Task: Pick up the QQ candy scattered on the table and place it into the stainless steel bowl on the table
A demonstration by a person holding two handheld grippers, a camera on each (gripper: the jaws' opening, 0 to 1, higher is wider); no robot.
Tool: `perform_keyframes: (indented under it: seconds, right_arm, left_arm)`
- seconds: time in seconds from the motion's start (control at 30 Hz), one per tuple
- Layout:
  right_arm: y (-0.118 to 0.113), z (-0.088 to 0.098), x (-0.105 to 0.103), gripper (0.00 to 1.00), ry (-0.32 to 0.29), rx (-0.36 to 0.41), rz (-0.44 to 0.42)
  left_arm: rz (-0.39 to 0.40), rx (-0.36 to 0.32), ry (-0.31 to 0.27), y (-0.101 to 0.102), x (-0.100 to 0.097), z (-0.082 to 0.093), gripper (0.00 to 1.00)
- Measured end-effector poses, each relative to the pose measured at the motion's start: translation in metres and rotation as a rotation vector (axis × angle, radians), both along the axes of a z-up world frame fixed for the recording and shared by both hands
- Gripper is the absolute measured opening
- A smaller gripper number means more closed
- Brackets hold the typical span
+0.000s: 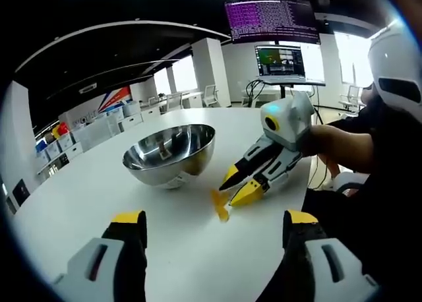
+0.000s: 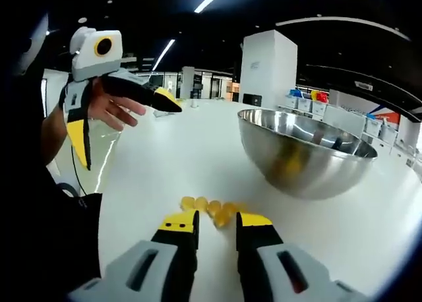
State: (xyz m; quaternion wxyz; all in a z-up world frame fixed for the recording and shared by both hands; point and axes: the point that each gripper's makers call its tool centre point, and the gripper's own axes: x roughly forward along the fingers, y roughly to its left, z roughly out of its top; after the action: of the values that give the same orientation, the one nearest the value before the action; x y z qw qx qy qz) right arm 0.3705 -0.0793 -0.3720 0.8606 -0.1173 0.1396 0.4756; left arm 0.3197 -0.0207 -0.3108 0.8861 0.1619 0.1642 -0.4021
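Note:
A stainless steel bowl [image 1: 170, 153] [image 2: 303, 157] stands on the white table [image 1: 79, 203] [image 2: 171, 163]. Several yellow QQ candies [image 2: 211, 208] lie in a short row in front of it, seen as a yellow clump [image 1: 219, 206] in the left gripper view. My right gripper [image 2: 216, 221] [image 1: 237, 188] is low on the table, its jaws a narrow gap apart with the candies at and between the tips. My left gripper [image 1: 214, 217] [image 2: 128, 134] hovers above the table with its jaws wide apart and nothing between them, held in a hand.
A person's arm [image 1: 343, 147] reaches in from the right table edge. Past the table's far end stands a monitor [image 1: 280, 61] under a large screen [image 1: 270, 18]. Shelves with coloured bins [image 1: 86, 130] line the far wall. A white pillar [image 2: 267, 68] rises behind the bowl.

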Motion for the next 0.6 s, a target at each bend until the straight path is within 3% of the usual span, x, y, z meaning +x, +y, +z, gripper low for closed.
perform_keyframes:
  seconds: [0.6]
  right_arm:
    - [-0.0006, -0.0031, 0.0027, 0.16, 0.002, -0.005, -0.043]
  left_arm:
    - [0.002, -0.008, 0.001, 0.001, -0.0019, 0.0004, 0.84]
